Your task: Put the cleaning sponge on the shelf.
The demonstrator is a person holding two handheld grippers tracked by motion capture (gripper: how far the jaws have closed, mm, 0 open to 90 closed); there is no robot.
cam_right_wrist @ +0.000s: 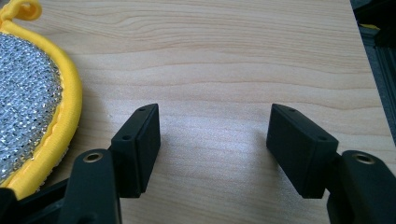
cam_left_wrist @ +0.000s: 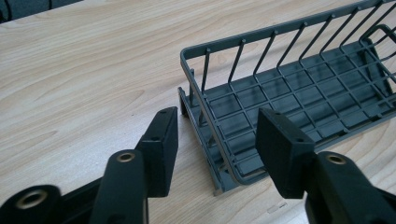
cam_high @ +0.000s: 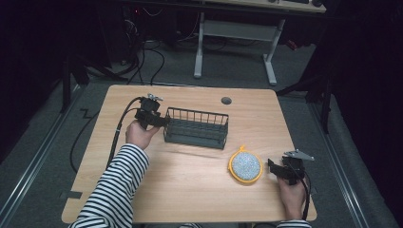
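Closing in on the wire basket point(cam_high: 196, 128) w/ the left gripper point(cam_high: 164, 122) — that's the step in hand, by my read: getting a hold on the basket's short end wall. In the left gripper view the jaws stand apart, straddling that end; one pad point(cam_left_wrist: 163, 144) sits outside the corner, the other pad point(cam_left_wrist: 282, 149) over the basket floor. Neither pad presses on wire yet, so no grip. Basket itself sits upright, empty, about mid-table.

Right gripper point(cam_high: 272, 167) waits well to the right of the basket and nearer the person, just beside the round scrubber point(cam_high: 245, 166) — yellow rim, silvery mesh, small loop at the top. Its jaws are apart too, nothing between them but bare wood; in the right gripper view the scrubber point(cam_right_wrist: 32, 107) lies just off one jaw, not touching.

Next move, I'd say: squeeze the left jaws onto the end wall, square to the wire, else the thin rods may slip or the basket may skid. Then prob. the scrubber goes into the basket, which asks the right gripper to shift sideways over that yellow rim first.

Surface: pale wood-grain table point(cam_high: 142, 199), a small round grommet point(cam_high: 226, 100) beyond the basket. Room's dark, grey floor, cables trailing behind, another desk frame point(cam_high: 237, 35) past the far edge. Striped sleeve point(cam_high: 116, 190) leads to the left hand.
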